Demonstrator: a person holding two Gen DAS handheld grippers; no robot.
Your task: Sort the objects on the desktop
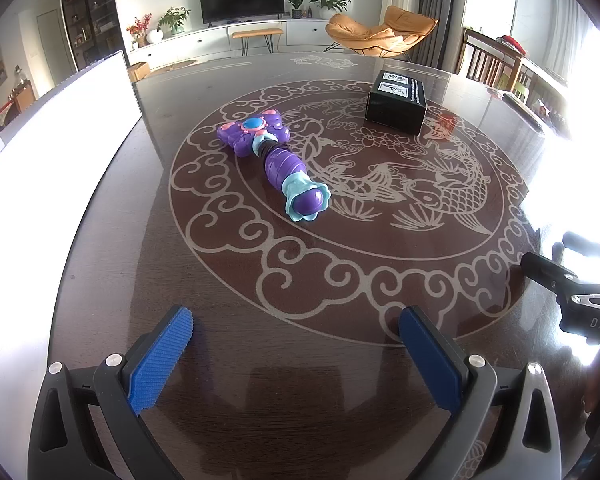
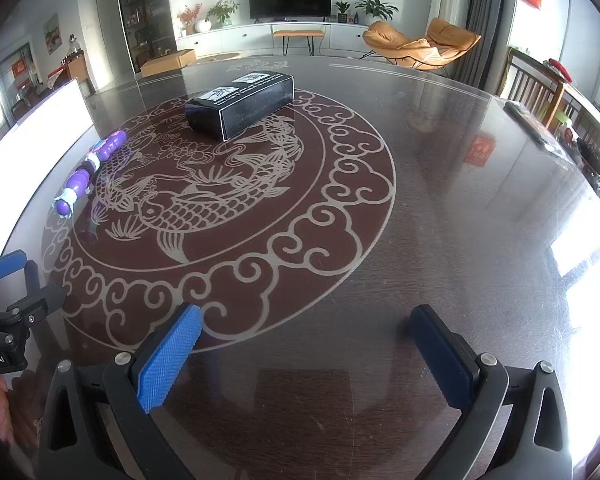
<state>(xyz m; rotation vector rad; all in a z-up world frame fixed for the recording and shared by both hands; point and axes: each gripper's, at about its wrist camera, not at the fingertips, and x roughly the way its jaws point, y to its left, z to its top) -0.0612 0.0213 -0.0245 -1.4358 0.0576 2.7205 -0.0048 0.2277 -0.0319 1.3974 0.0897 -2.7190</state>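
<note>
**A:** What sits at your far left?

**B:** A tall white panel (image 1: 60, 128) stands along the table's left edge, at about ten o'clock from my left gripper (image 1: 296, 332).

**A:** And that gripper itself?

**B:** Its two blue ribbed pads (image 1: 160, 360) are spread wide with nothing between them, hovering over the dark glossy round table with the pale carp-and-cloud pattern (image 1: 340, 272).

**A:** Where is the toy?

**B:** The purple plastic toy wand with a butterfly-shaped head and a teal flower-shaped cap (image 1: 274, 160) lies flat on the pattern at roughly twelve o'clock from my left gripper, well apart from it. Its head points away, the capped end toward me.

**A:** Further right?

**B:** A long black cardboard box with white picture labels on top (image 1: 396, 106) rests on the table at about one o'clock, well apart from the wand and deeper in.

**A:** Your other hand?

**B:** My right gripper (image 2: 304, 330) is also spread wide, pinching nothing, above the table's near edge. From it the box (image 2: 240, 108) is at about eleven o'clock and the wand (image 2: 86, 174) at about ten, near the white panel (image 2: 40, 128). My left gripper's tips (image 2: 16, 280) show at nine o'clock.
</note>
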